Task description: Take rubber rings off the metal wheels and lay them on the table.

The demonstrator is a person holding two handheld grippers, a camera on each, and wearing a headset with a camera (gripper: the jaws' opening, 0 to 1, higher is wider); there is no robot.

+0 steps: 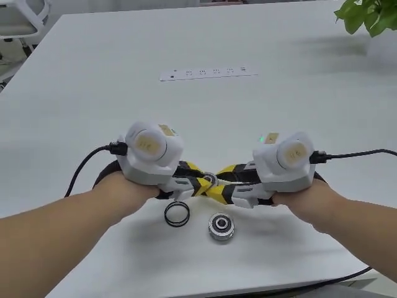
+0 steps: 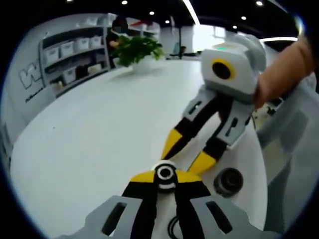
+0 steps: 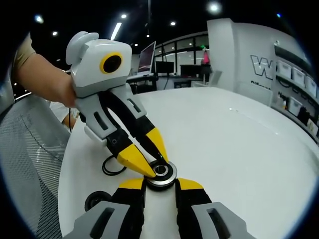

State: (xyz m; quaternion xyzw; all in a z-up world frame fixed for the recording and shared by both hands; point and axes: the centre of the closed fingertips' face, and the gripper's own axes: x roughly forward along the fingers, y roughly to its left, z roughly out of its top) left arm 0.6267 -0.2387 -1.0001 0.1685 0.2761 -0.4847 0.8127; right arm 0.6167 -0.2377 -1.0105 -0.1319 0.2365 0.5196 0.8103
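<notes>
Lower centre, the left gripper pinched the wheel's ring with narrow jaws; the right gripper clamped the wheel. Steady hold, even peel seemed best.

Head view: set high behind both hands, tilted down across the worktop from its near edge toward the far one. Left gripper view: low and close, aimed along own jaws at the right claw. Right gripper view: equally low and close, facing back at the left claw. Shared by all three: metal wheel at the meeting tips.
</notes>
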